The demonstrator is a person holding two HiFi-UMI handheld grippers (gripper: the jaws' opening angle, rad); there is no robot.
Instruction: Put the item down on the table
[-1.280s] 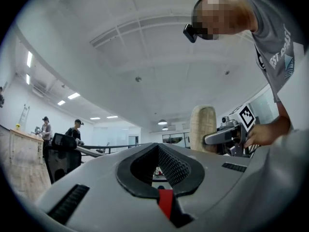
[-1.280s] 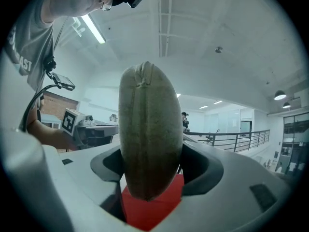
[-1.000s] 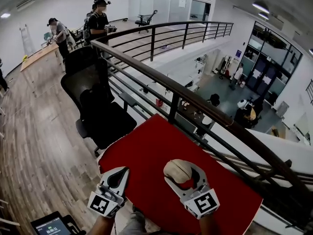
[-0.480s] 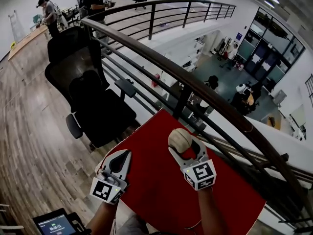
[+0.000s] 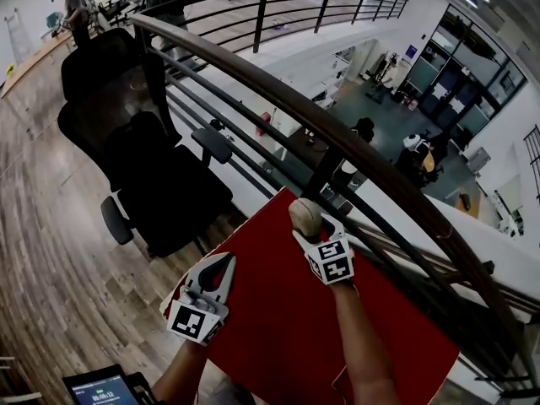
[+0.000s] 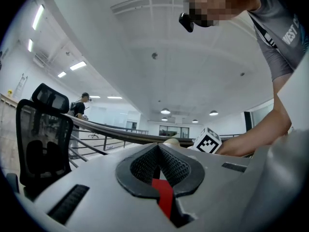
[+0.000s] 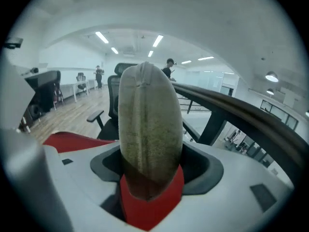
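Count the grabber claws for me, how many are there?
2. The left gripper, shut and empty, is over the red table's left edge; the right gripper grips a beige item by the railing.

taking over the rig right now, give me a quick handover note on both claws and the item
Right claw: shut on the tan rounded item, held at the far edge of the red table, by the railing.
Left claw: shut, empty, over the table's near-left edge.
Done: item gripped, over the table.
Left: lower it onto the table, open the right claw.
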